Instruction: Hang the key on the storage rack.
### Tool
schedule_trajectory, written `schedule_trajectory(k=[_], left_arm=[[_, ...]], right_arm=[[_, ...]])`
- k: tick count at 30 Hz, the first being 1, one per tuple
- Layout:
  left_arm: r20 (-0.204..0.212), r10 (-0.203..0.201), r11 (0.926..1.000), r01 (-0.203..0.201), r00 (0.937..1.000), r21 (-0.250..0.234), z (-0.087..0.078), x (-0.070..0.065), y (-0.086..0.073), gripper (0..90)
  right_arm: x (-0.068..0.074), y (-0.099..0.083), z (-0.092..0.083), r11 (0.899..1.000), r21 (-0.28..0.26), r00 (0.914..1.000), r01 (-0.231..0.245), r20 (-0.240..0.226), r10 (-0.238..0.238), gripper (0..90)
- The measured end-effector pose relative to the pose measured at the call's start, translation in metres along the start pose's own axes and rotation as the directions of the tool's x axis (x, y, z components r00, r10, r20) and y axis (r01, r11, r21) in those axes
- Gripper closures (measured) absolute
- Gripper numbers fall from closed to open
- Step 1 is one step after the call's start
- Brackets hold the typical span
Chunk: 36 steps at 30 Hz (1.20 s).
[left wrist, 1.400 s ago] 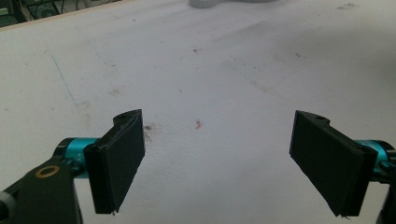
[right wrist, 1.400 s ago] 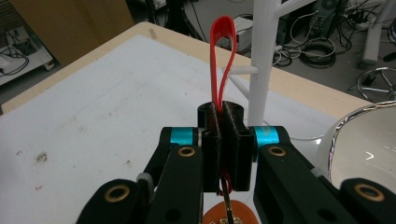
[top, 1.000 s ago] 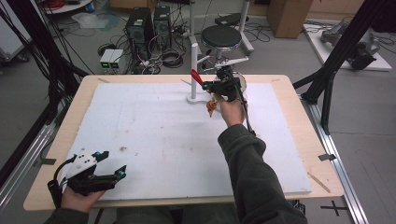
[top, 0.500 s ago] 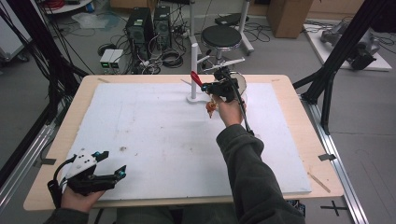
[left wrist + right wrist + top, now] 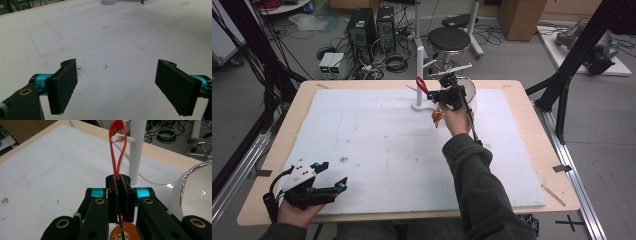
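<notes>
The white foam-covered table (image 5: 377,150) carries a white peg stand (image 5: 419,75) at 12 o'clock. The right gripper (image 5: 119,182), jaws clamped on a red strap loop (image 5: 117,135), hooks it over a peg. Next: release gently. The left gripper (image 5: 319,177) rests spread wide at 7 o'clock.

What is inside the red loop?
A white peg from the white stand pokes through the red loop. The right gripper pinches the loop's lower end, so its black jaws hide that part.
</notes>
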<state>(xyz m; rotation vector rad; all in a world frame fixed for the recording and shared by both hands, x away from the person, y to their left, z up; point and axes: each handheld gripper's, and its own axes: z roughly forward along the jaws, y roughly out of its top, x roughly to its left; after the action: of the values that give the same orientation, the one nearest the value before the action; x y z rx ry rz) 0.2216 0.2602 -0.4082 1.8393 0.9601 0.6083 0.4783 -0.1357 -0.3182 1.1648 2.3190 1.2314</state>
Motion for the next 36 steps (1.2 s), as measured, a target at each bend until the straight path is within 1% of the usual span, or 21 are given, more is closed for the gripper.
schedule_trajectory(k=[1,5,9,17,21,24,36], left_arm=[[0.0,0.0,1.0,0.0,1.0,0.0,0.0,0.0,0.0,18.6],[0.002,0.002,1.0,-0.002,1.0,0.002,0.0,0.0,0.0,18.6],[0.001,0.002,1.0,-0.002,1.0,0.0,0.0,0.0,0.0,18.6],[0.001,0.002,1.0,-0.002,1.0,0.001,0.0,0.0,0.0,18.6],[0.001,0.0,1.0,0.0,1.0,0.0,0.0,0.0,0.0,18.6],[0.0,0.001,1.0,-0.001,1.0,0.0,0.0,0.0,0.0,18.6],[0.001,0.002,1.0,-0.002,1.0,0.0,0.0,0.0,0.0,18.6]], right_arm=[[0.0,0.0,0.001,1.0,-0.001,1.0,-0.005,-0.001,0.005,85.8],[0.001,0.0,0.005,1.0,0.012,1.0,0.0,-0.001,0.0,85.8],[0.0,-0.002,0.01,0.999,0.029,0.9999,-0.017,0.001,0.017,85.7],[-0.003,-0.004,0.011,0.999,0.024,0.9993,-0.036,-0.004,0.036,85.4],[-0.004,-0.004,0.011,0.999,0.021,0.9994,-0.033,-0.006,0.033,85.3],[-0.004,-0.004,0.011,0.999,0.023,0.999,-0.043,-0.009,0.043,85.1],[-0.006,-0.005,0.012,0.998,0.029,0.9988,-0.047,-0.01,0.047,84.1]])
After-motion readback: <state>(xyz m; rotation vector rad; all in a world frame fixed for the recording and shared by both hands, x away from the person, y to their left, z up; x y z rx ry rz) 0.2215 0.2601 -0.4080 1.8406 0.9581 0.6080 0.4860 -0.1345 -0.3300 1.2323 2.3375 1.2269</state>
